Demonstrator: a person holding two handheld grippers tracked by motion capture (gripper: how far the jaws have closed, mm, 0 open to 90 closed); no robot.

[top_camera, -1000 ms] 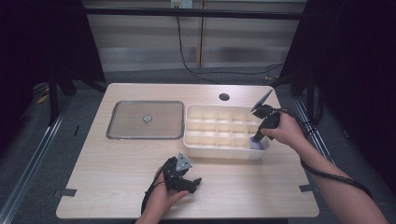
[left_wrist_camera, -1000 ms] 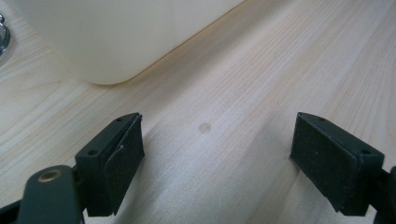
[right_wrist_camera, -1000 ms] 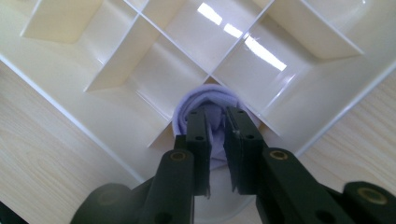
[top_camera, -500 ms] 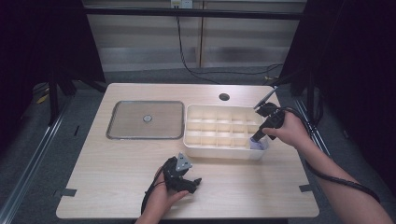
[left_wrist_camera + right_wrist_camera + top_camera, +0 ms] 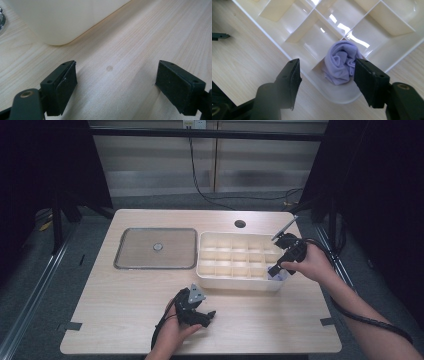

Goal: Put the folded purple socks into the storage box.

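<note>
Right gripper (image 5: 278, 268) has just been opening its jaws, pads off the lilac cloth (image 5: 342, 62), which sits bunched in the corner cell of the divided cream box (image 5: 235, 282), looks dropped there to stay. Left gripper (image 5: 202, 316) rests wide apart on the table (image 5: 125, 295), probably just waiting.

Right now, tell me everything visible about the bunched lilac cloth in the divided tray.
The bunched lilac cloth is soft, thin fabric crumpled into a loose ball with folds. It sits in a corner compartment of the cream plastic divided tray, resting against a divider. The right gripper has just been opening; its pads stand apart, not pressing it.
</note>
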